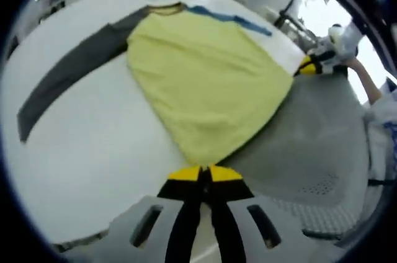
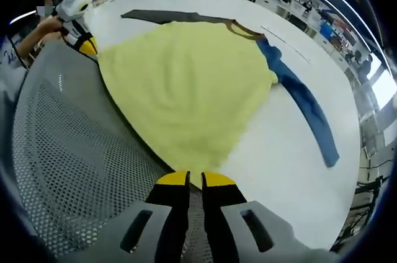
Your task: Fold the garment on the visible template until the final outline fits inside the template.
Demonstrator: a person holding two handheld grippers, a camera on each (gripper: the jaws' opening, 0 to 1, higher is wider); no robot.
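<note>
A yellow shirt (image 1: 205, 83) (image 2: 186, 83) lies flat on the white table (image 1: 93, 151), its hem end resting over a grey perforated mat (image 1: 310, 145) (image 2: 68, 151). It has one dark grey sleeve (image 1: 68, 71) (image 2: 167, 16) and one blue sleeve (image 1: 236, 20) (image 2: 310, 111). My left gripper (image 1: 203, 173) is shut on one hem corner; it appears again in the right gripper view (image 2: 84, 44). My right gripper (image 2: 194, 180) is shut on the other hem corner and comes into the left gripper view (image 1: 308, 64) from the right.
A person's arm (image 1: 363, 77) (image 2: 37, 30) holds the far gripper in each view. Bare white table (image 2: 291, 170) lies beside the blue sleeve. Desks and equipment (image 2: 298, 2) stand beyond the far edge.
</note>
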